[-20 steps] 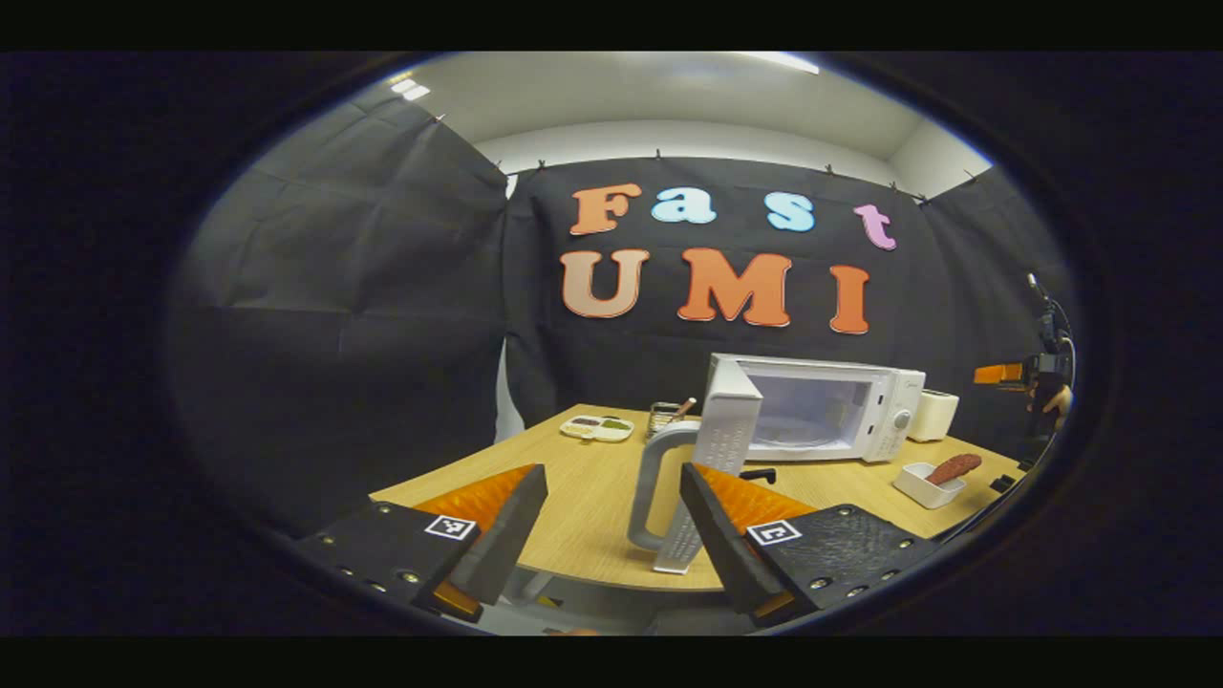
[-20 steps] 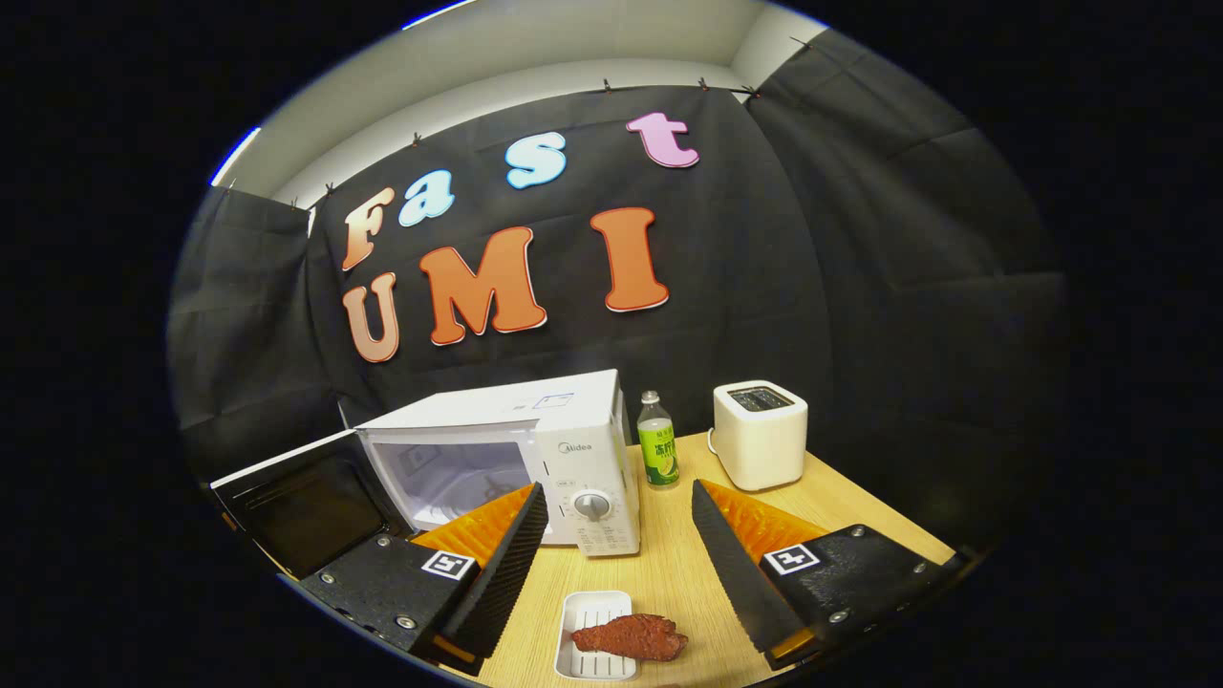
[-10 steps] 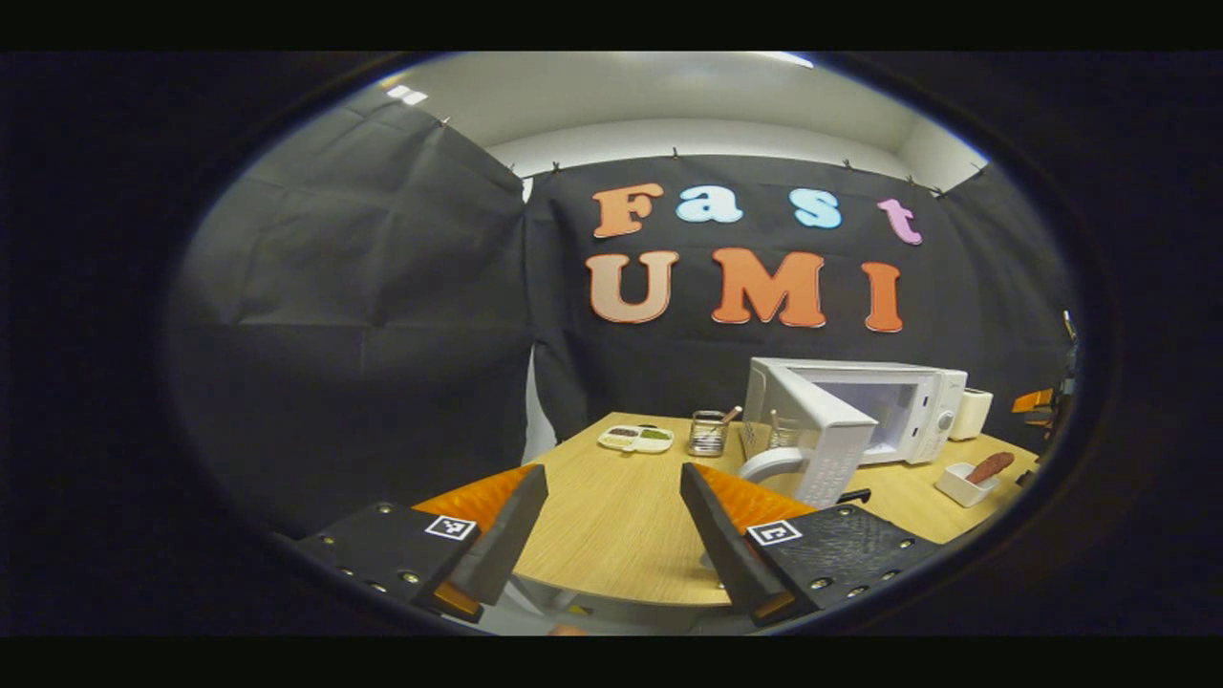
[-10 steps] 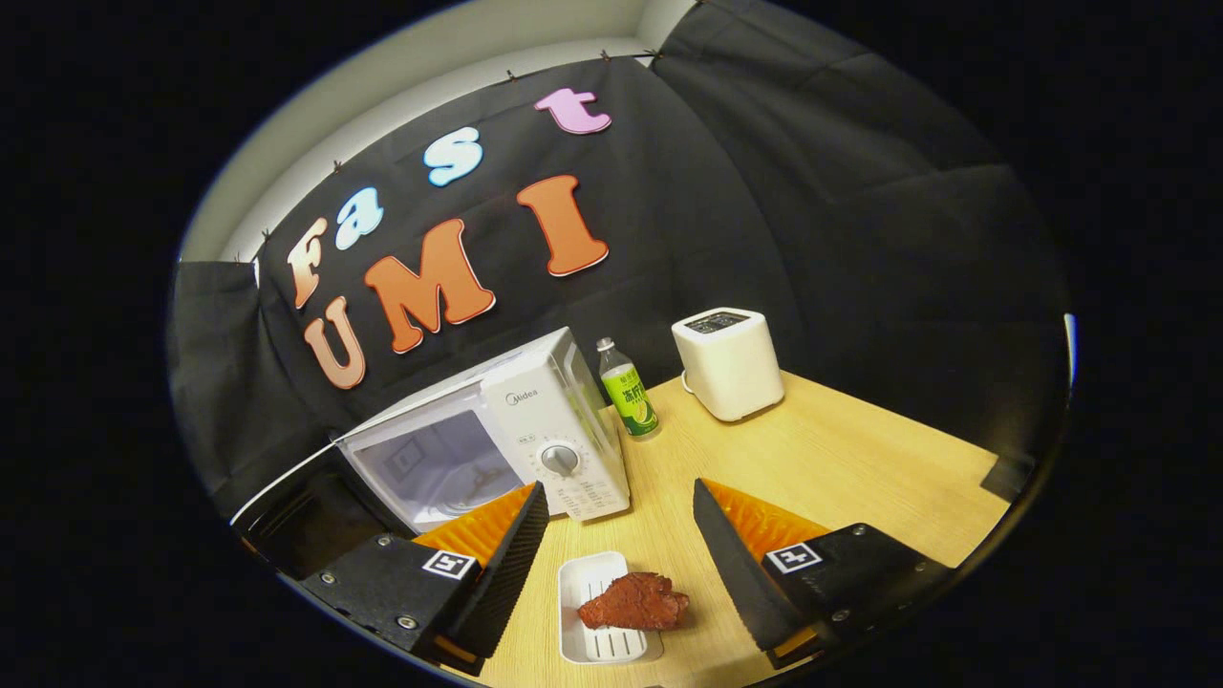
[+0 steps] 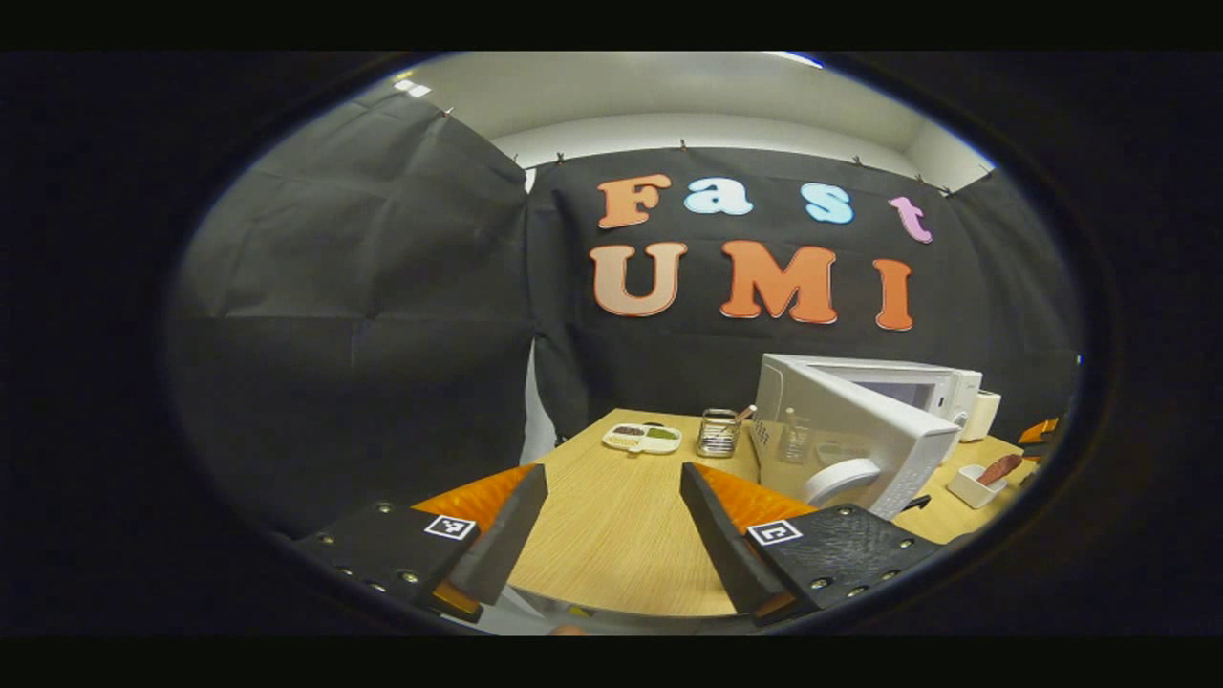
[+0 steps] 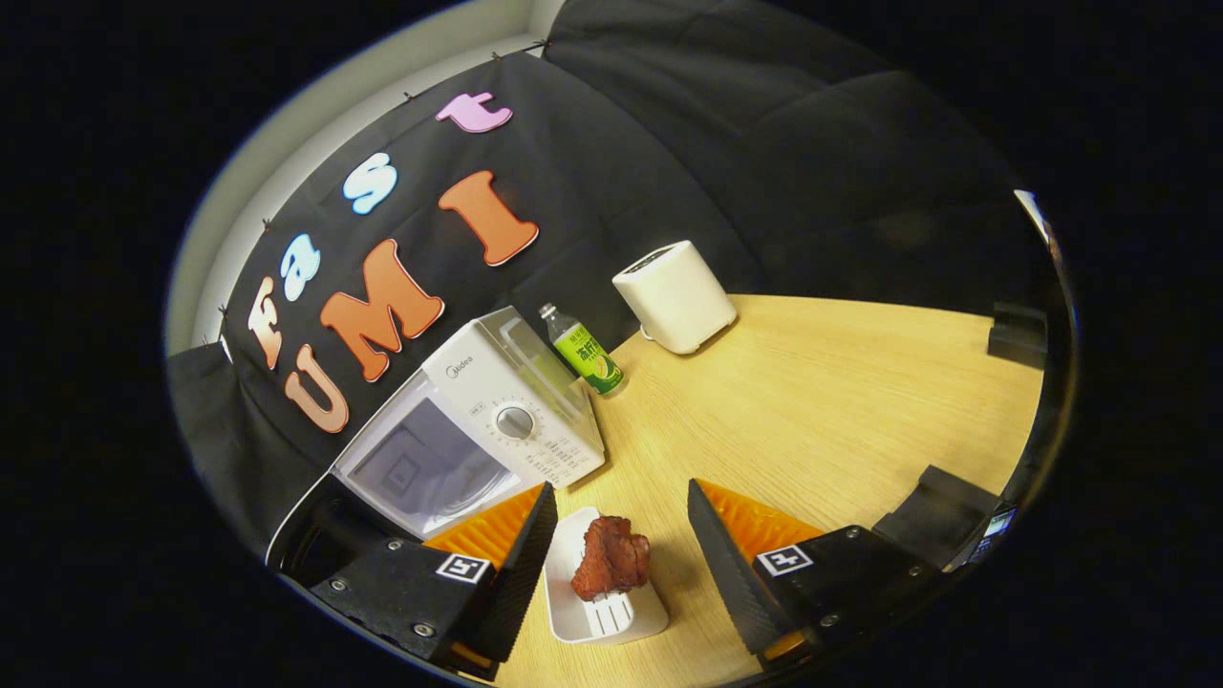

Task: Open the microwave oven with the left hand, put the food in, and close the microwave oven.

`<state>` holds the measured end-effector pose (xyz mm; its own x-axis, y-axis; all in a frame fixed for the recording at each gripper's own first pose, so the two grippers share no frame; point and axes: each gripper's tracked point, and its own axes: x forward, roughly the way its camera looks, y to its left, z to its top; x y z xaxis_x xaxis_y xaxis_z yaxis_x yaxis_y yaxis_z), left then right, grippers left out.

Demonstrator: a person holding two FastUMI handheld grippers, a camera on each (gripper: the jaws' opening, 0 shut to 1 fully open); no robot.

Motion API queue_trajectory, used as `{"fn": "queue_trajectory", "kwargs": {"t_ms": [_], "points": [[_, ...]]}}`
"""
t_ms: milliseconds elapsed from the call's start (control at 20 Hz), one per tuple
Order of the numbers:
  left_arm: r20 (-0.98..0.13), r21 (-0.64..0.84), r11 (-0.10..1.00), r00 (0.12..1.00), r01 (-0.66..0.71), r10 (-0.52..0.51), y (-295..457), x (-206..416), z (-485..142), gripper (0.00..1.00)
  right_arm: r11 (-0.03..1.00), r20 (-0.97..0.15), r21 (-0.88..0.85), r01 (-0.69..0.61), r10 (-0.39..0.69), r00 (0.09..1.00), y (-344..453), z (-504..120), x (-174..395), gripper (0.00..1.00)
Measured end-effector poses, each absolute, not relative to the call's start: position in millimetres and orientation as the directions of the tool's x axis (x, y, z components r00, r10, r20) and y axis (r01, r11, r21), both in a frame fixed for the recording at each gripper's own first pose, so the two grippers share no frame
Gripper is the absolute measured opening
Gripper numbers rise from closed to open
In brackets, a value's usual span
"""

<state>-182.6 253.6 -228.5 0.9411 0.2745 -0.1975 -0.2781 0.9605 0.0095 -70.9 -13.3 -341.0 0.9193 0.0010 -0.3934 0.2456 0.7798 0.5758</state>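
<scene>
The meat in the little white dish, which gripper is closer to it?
The right one. The right gripper is open with the meat just ahead between its fingers. The left gripper is far off; the meat looks tiny past the open microwave door.

"Midea" brand name on the microwave oven (image 6: 478, 420) front, above its dial; bottle label unreadable
</scene>
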Motion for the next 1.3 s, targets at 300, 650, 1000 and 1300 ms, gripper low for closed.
{"fn": "queue_trajectory", "kwargs": {"t_ms": [300,650,1000,1300], "points": [[-0.216,-0.016,0.957,0.936,-0.289,0.279,261,-181,-239,0.87,0.735,-0.416,0.634,0.242,0.061,0.907,5,-360,-74,0.57],[-0.223,-0.010,0.951,0.928,-0.309,0.299,271,-183,-242,0.87,0.693,-0.393,0.683,0.231,0.082,0.916,12,-352,-63,0.15],[-0.223,-0.003,0.946,0.922,-0.324,0.315,278,-182,-242,0.87,0.773,-0.362,0.602,0.200,0.041,0.931,14,-329,-53,0.10],[-0.221,0.001,0.946,0.923,-0.323,0.315,282,-174,-243,0.87,0.813,-0.271,0.565,0.137,0.026,0.962,26,-276,-39,0.10]]}}
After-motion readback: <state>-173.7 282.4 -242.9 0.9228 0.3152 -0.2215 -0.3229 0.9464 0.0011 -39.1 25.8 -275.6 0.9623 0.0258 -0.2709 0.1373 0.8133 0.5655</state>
